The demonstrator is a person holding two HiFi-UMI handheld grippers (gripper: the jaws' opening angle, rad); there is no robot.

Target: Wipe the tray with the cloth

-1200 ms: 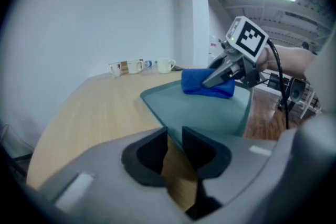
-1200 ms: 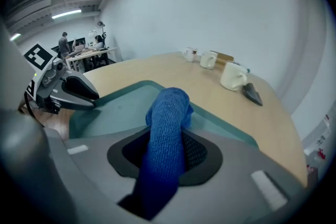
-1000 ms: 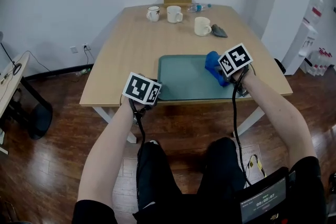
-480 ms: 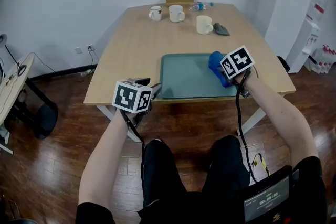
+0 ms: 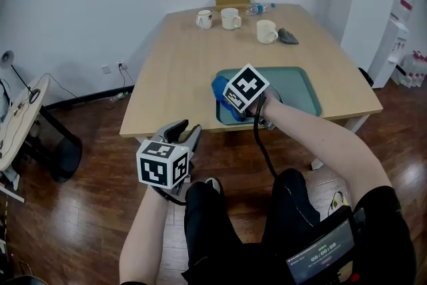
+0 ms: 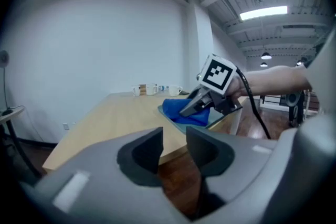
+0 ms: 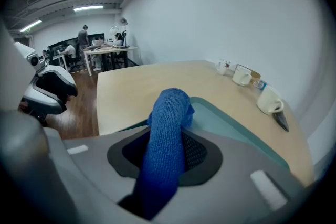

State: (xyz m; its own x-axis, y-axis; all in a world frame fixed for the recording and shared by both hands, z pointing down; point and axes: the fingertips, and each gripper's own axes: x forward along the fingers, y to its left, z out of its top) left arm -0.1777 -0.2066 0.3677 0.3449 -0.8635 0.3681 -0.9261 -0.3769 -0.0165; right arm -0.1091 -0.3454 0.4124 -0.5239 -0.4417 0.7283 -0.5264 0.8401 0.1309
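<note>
The right hand-held gripper [image 5: 233,105] [image 7: 165,150] is pinching the cloth [image 5: 221,91] [image 7: 169,123], a blue one bunched into a thick roll. The roll's long axis runs straight out along the jaws, and its free end pokes past their tips. From the head view that end points toward the person's left and lies at the left end of the tray [image 5: 297,85] [image 7: 233,126], against its rim. The tray itself is teal and shallow (its long side lies along the near edge of the counter [image 5: 177,63]), and the rest of its floor is bare.

The left hand-held gripper [image 5: 185,134] [image 6: 174,145] is off the counter, held low over the wooden floor [image 5: 80,210] in front of the near edge. Its jaws are spread with nothing between them, and they are closing. They point up toward the counter edge and the other gripper.

At the counter's far end, well apart from the tray, stand three white mugs [image 5: 231,18], with a small dark object [image 5: 288,37] just beside the rightmost one.
</note>
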